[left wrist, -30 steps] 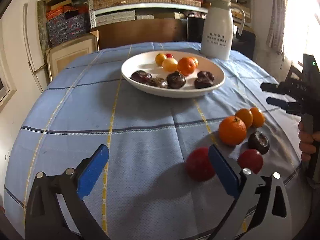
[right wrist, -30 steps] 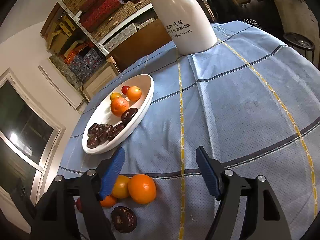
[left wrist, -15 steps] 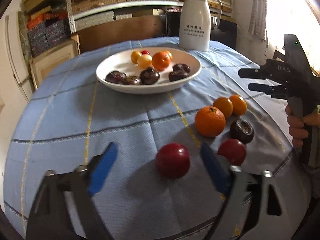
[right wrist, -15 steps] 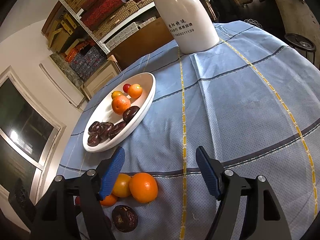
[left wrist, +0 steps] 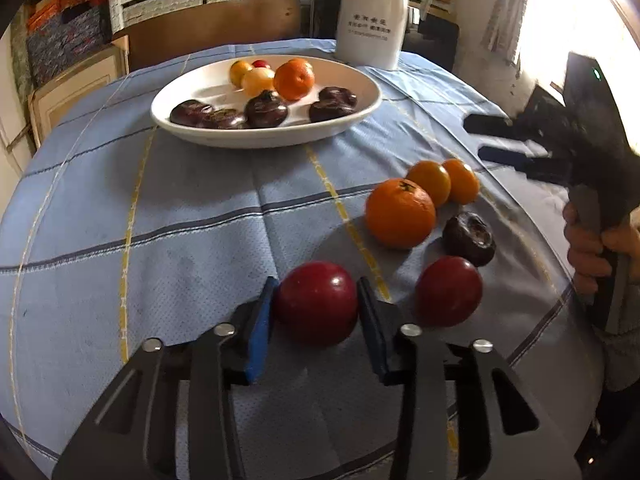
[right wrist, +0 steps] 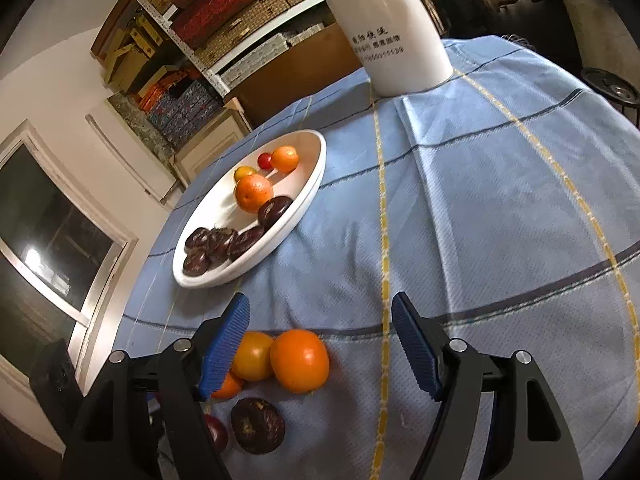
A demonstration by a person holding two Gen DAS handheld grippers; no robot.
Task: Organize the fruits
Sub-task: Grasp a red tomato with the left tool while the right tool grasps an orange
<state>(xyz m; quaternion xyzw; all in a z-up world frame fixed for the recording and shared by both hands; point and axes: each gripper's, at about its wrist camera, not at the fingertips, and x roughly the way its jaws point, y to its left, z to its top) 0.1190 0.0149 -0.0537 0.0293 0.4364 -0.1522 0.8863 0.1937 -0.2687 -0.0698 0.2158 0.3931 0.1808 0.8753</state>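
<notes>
Left tongs (left wrist: 316,312) clamped on a round dark-red fruit (left wrist: 316,303) low on the table (left wrist: 192,216) under blue checked cloth. Right tongs (right wrist: 320,344) spread wide, gripping nothing, above loose oranges (right wrist: 299,360). Beyond: white oval plate (left wrist: 360,116) of fruit, white jug (right wrist: 394,36), stacked shelves (right wrist: 224,28) against the wall.

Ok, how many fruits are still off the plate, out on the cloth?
6. One red fruit sits between the left gripper pads; another red one beside it; a dark fruit; a large orange; two smaller oranges behind it. Others may be hidden.
</notes>
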